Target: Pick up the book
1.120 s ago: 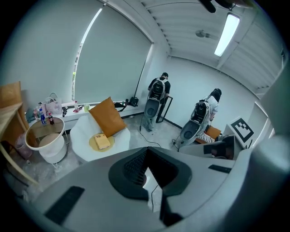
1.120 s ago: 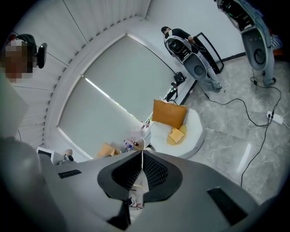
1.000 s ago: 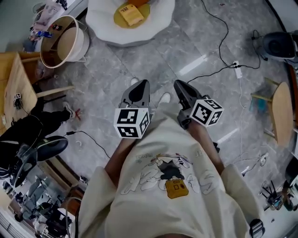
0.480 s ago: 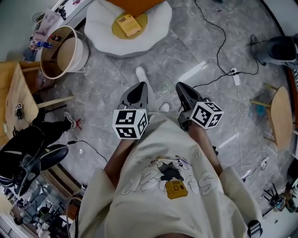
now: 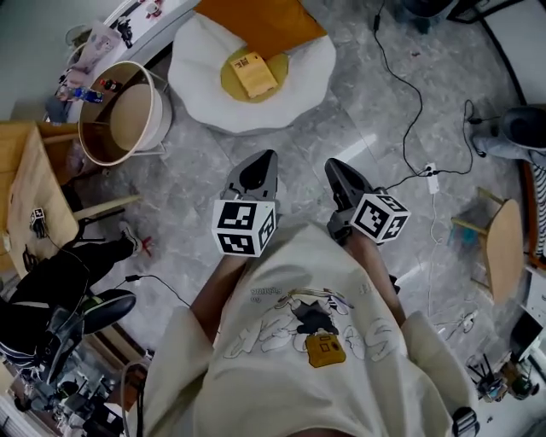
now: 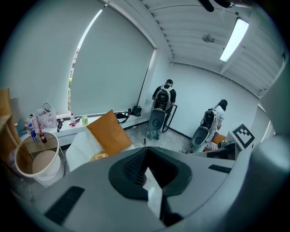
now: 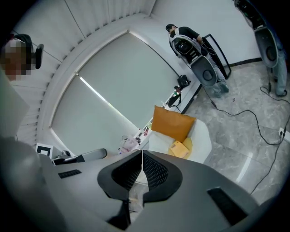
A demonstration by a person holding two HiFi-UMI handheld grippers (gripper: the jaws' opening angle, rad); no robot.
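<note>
While we are carrying the left gripper point(image 5: 267, 156) and right gripper point(image 5: 333, 165), fingers point(image 6: 133, 167) clenched on nothing, over open floor point(image 5: 341, 111), the book point(image 5: 254, 74) is lying on the white cushion point(image 5: 205, 94) ahead, against an orange pillow point(image 5: 260, 26), closer than a second ago.

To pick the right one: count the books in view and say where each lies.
1. The book lies on the yellow centre of the white cushion, beside the orange pillow. Others may be hidden on the cluttered shelf.
</note>
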